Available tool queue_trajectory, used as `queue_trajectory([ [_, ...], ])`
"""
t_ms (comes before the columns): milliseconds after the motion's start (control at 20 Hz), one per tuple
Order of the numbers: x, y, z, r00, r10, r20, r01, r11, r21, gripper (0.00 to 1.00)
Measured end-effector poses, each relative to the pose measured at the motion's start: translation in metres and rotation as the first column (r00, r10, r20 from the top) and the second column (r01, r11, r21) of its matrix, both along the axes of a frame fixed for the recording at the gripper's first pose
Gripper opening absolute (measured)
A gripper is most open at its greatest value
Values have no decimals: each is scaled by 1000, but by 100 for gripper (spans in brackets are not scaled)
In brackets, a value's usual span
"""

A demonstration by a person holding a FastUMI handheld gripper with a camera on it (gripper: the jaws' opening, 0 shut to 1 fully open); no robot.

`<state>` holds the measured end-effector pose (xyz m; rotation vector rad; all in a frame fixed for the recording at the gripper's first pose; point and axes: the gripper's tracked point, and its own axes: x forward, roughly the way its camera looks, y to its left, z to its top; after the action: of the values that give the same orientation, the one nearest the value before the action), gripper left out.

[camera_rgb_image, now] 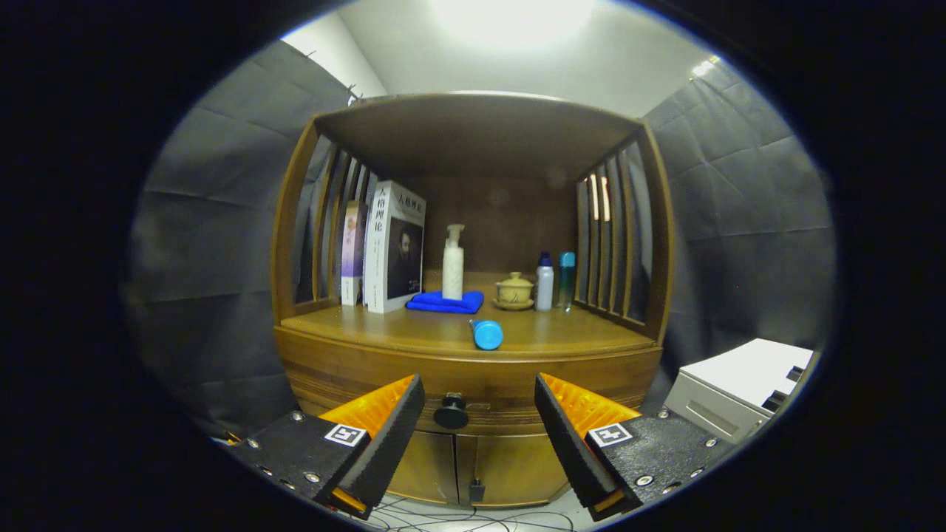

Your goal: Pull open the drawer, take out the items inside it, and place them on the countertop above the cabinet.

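A wooden cabinet stands ahead of me, its drawer front [473, 380] closed under the countertop [414, 329]. The drawer's dark round knob [451, 412] sits between my fingertips, a little beyond them and nearer the left one. My gripper [479, 403] is open with nothing between its fingers. A blue-capped bottle [487, 334] lies on its side near the countertop's front edge. What the drawer holds is hidden.
On the countertop stand books [392, 247] at the left, a white pump bottle [453, 262] behind a folded blue cloth [445, 301], a small lidded cup [514, 290] and two slim bottles [554, 281]. Slatted side walls enclose the shelf. Cabinet doors [473, 469] lie below; a white box [739, 388] sits right.
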<state>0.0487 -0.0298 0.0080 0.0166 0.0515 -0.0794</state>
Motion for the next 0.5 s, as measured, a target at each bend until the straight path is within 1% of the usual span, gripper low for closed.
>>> queue_trajectory([
  [100,-17,-6,14,999,-11,33,11,1000,6,94],
  [250,-42,-10,23,998,-4,69,3,1000,4,94],
  [500,-67,-3,10,999,-3,50,3,1000,16,95],
])
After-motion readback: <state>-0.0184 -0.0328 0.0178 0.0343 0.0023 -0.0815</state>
